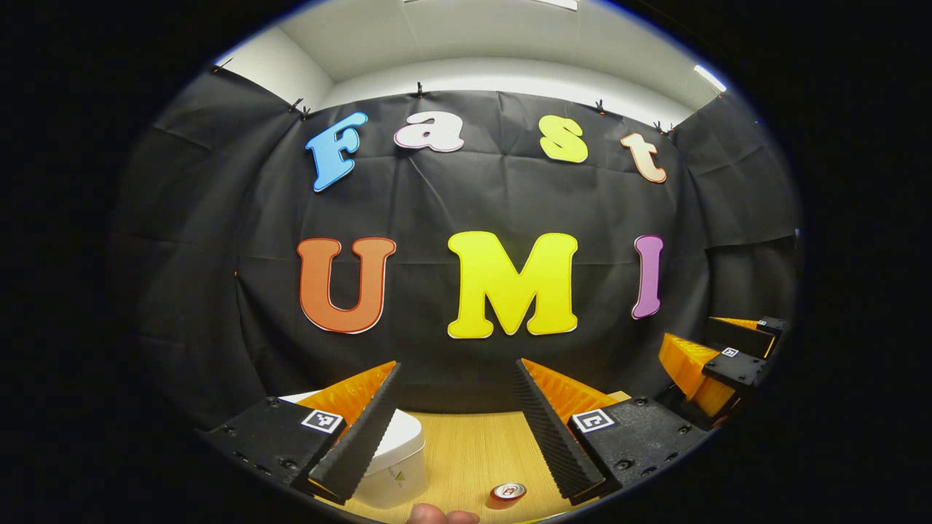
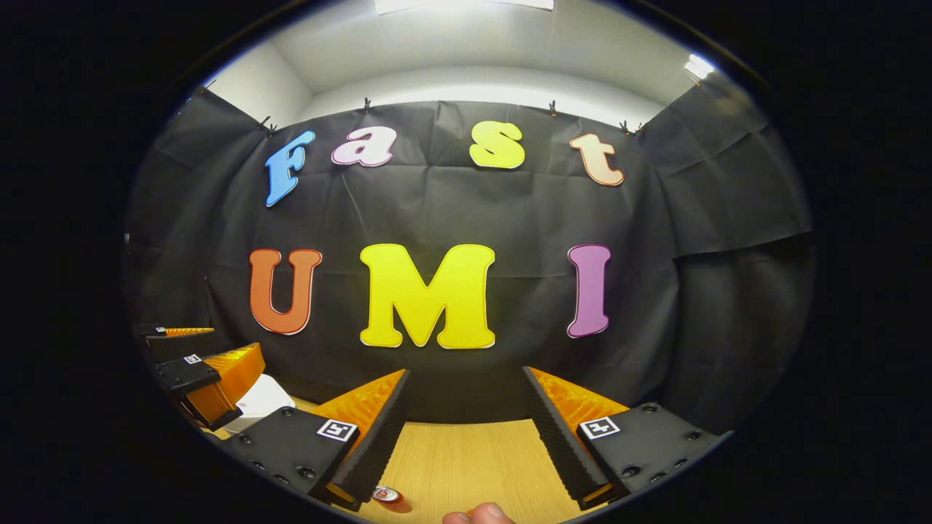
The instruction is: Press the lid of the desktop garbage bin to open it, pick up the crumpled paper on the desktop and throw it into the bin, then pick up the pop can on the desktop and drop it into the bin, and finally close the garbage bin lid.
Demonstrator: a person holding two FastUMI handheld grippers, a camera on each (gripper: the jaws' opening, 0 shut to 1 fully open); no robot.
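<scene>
In the left gripper view a white desktop bin (image 1: 397, 458) with its lid down stands low on the wooden table (image 1: 473, 451), partly behind my left gripper's left finger. A pop can (image 1: 507, 492) stands upright near the bottom edge, between the fingers but well below them. My left gripper (image 1: 459, 378) is open and holds nothing. In the right gripper view my right gripper (image 2: 466, 386) is open and holds nothing. The pop can (image 2: 387, 496) peeks out beside its left finger, and the white bin (image 2: 262, 400) sits at the far left. I cannot make out the crumpled paper.
The right gripper (image 1: 717, 364) shows at the right of the left gripper view, and the left gripper (image 2: 200, 371) at the left of the right gripper view. A fingertip (image 1: 440, 516) pokes in at the bottom edge of each view. Black cloth wall stands behind the table.
</scene>
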